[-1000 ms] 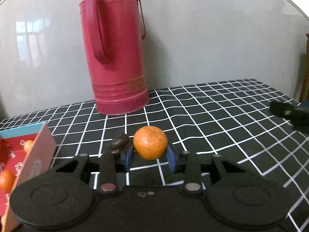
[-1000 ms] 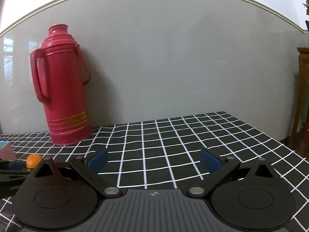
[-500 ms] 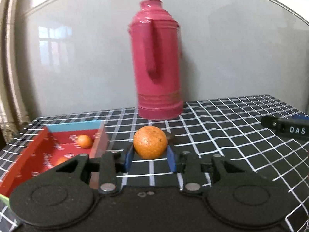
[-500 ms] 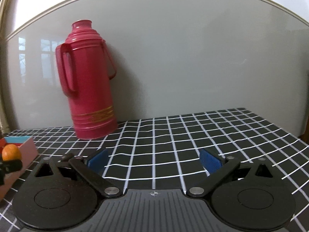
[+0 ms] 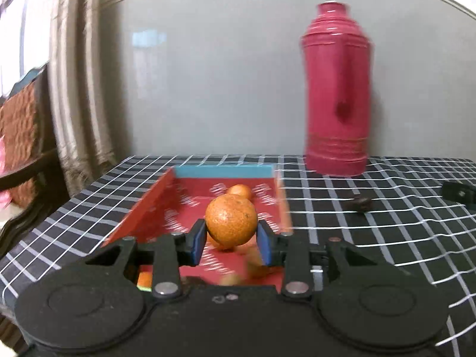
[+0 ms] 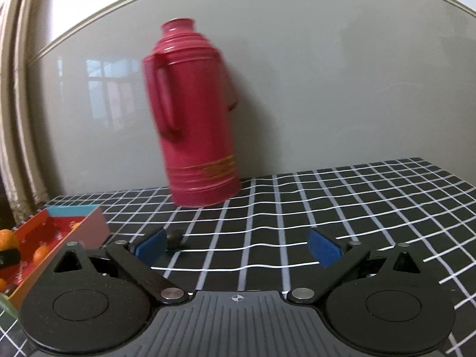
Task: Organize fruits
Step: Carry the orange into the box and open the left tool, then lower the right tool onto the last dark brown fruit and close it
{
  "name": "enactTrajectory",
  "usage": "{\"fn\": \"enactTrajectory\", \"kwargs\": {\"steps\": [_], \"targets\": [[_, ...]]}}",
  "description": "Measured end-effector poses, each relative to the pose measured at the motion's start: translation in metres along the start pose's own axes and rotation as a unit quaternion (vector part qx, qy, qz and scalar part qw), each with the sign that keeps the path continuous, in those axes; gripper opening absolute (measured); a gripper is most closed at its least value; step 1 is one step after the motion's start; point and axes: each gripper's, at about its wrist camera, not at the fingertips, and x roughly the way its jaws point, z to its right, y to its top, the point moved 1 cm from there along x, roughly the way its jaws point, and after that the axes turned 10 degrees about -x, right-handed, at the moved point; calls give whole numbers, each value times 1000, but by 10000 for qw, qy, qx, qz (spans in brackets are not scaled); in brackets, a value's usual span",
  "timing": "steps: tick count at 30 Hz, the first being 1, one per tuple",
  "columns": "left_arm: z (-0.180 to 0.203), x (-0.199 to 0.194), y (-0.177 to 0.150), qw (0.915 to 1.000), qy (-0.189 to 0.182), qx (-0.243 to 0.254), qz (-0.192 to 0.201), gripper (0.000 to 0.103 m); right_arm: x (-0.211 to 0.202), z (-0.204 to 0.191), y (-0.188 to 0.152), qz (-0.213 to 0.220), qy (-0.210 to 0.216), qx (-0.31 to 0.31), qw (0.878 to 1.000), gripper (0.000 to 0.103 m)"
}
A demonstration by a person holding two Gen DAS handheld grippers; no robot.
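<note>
Your left gripper (image 5: pixel 231 239) pinches the orange (image 5: pixel 231 220) between its fingers, seemingly hanging above the red box (image 5: pixel 148 211) just ahead and below; your right gripper (image 6: pixel 236 245) is spread, empty.

The red box (image 5: pixel 154 205) lies open-topped on the checked table (image 5: pixel 372 223), its walls rising on the left, right and far sides. Inside, a small orange (image 5: pixel 240 191) sits at the far end and more fruit lies near; red floor shows between them. Right of the box a small dark lump (image 5: pixel 360 202) sits alone. The thermos (image 5: pixel 337 89) blocks the far right, against the wall.
</note>
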Motion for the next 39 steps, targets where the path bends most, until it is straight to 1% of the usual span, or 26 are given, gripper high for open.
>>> {"fn": "enactTrajectory", "kwargs": {"steps": [3,4,5,6,7,8,9,11,15,19,22,26,29,35,39], "targets": [[-20,4,2,9998,142,-127,-43,27,3,-16,0,10,105,-151,9998,100],[-25,6,2,9997,168,-166,-71,29,3,-20,0,18,124,-195,9997,100],[-29,8,2,9995,184,-219,-128,37,3,-24,0,21,142,-230,9996,100],[-32,7,2,9992,234,-305,-118,48,4,-27,-1,14,162,-250,9996,100],[-36,4,2,9989,296,-370,-24,83,5,-29,-1,6,179,-261,9995,100],[-37,-1,3,9984,380,-382,173,92,5,-31,-1,-1,185,-265,9995,100],[-36,-6,4,9981,397,-323,341,92,6,-33,-1,-7,190,-262,9995,100],[-34,-10,4,9982,378,-237,404,93,8,-34,-1,-20,207,-263,9994,100],[-34,-9,4,9980,438,-249,381,97,8,-35,-2,-43,226,-334,9992,100],[-39,-5,6,9970,573,-340,384,97,9,-33,-2,-57,227,-325,9992,100],[-41,-4,5,9970,608,-309,363,97,11,-35,-1,-74,258,-323,9991,100],[-44,-3,3,9971,639,-254,330,97,14,-43,-1,-58,275,-596,9978,100],[-51,-2,3,9968,665,-316,303,97,17,-50,-3,-34,288,-848,9960,100],[-67,-1,4,9952,807,-473,279,97,33,-64,-2,-83,359,-1173,9924,100],[-83,-2,5,9935,930,-598,276,97,55,-70,1,-337,392,-1145,9921,100]]}}
